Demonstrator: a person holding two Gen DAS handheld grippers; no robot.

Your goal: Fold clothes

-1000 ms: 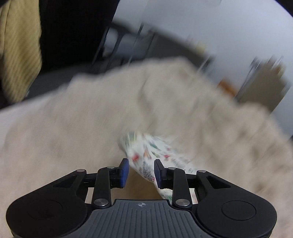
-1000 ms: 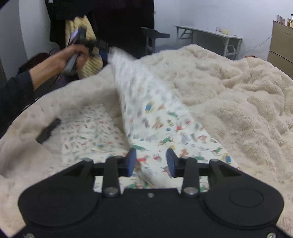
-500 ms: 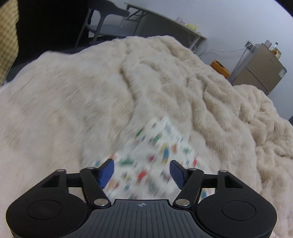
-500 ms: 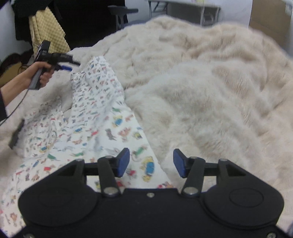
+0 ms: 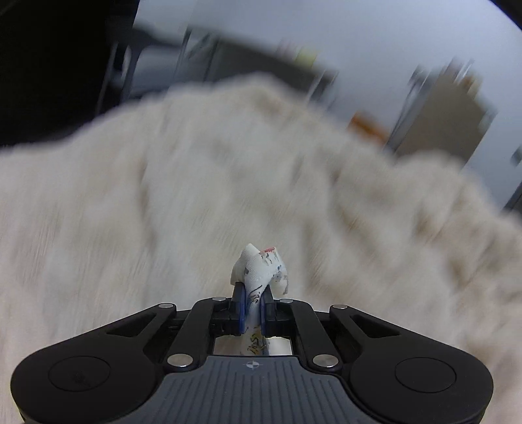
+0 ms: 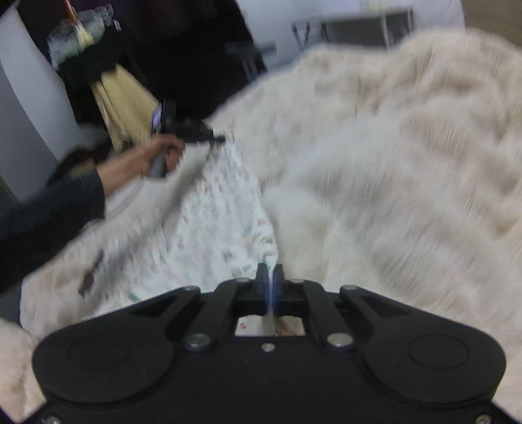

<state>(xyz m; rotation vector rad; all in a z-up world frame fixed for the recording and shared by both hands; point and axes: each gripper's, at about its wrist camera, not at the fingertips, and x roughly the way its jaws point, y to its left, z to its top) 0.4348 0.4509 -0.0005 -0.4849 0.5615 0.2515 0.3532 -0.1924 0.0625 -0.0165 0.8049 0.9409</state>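
Observation:
A white garment with small colourful prints (image 6: pixel 225 208) is stretched above a fluffy cream blanket (image 6: pixel 391 182). My left gripper (image 5: pixel 252 298) is shut on a bunched corner of the garment (image 5: pixel 261 270). In the right wrist view the left gripper (image 6: pixel 195 133), held in a hand, lifts the garment's far end. My right gripper (image 6: pixel 269 274) is shut on the near edge of the garment. Both views are motion blurred.
The blanket (image 5: pixel 163 212) covers the whole bed. A small dark object (image 6: pixel 89 277) lies on it at the left. Dark and yellow clothes (image 6: pixel 124 104) hang at the back left. A desk (image 6: pixel 352 29) and a cabinet (image 5: pixel 437 120) stand beyond the bed.
Half a second ago both grippers were open over the flat garment. Now both have shut on its edges and lifted it off the blanket.

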